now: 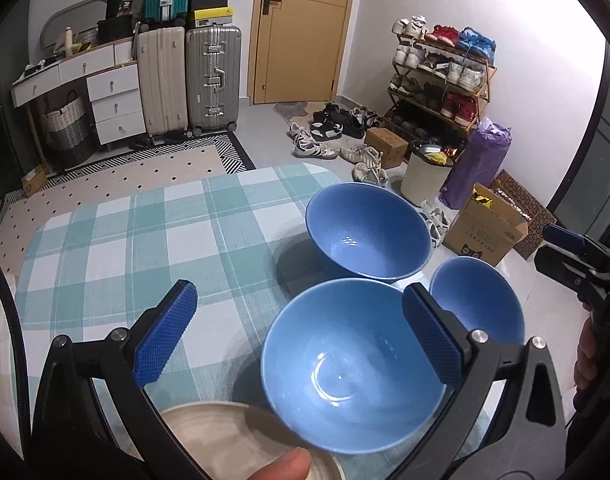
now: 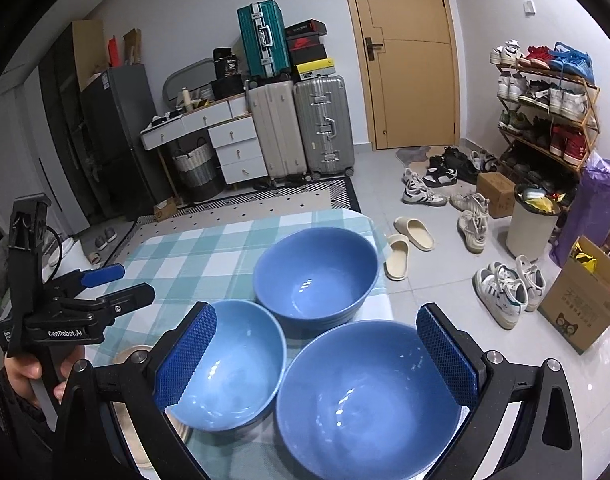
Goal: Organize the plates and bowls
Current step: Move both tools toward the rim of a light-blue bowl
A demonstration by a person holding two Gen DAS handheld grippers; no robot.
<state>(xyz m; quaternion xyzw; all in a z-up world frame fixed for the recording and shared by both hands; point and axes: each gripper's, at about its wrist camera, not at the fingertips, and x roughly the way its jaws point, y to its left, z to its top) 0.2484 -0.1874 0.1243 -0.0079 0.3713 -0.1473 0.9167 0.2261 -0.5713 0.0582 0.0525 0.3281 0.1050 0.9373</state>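
Three blue bowls stand on the checked tablecloth. In the left wrist view the far bowl is at the back, the near left bowl is in front and the right bowl is partly behind a finger. A beige plate lies at the bottom edge. My left gripper is open above the near left bowl's left rim. In the right wrist view my right gripper is open above the near right bowl, with the left bowl, far bowl and plate around it.
The left gripper shows at the left of the right wrist view. The right gripper shows at the right edge of the left wrist view. The table's far edge drops to a floor with shoes, a bin and a cardboard box.
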